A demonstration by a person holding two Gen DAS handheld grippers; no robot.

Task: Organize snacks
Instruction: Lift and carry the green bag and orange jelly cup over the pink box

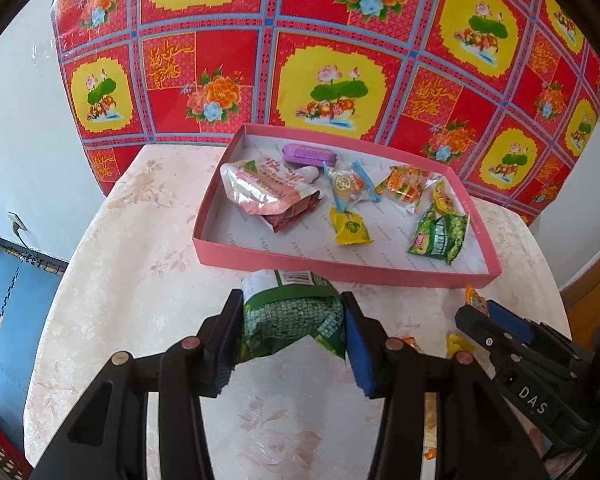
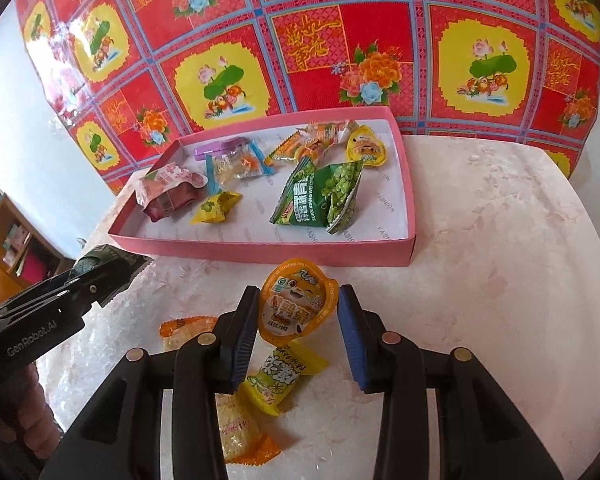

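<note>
Snacks in the pink box at the table's far side, our left gripper clamped on a green bag, our right gripper parted around an orange jelly cup.

A shallow pink box with a white printed lining lies open on the table. In it lie a crumpled pink-and-maroon pouch, a purple case, a clear blue-edged candy, a small yellow sweet, a green pea packet, an orange-green wrapper and a yellow jelly cup. A green snack bag is pinched upright in the left claw. An orange jelly cup stands tilted between the right claw pads. On the table beneath lie a yellow candy and two orange-ended sweets.
</note>
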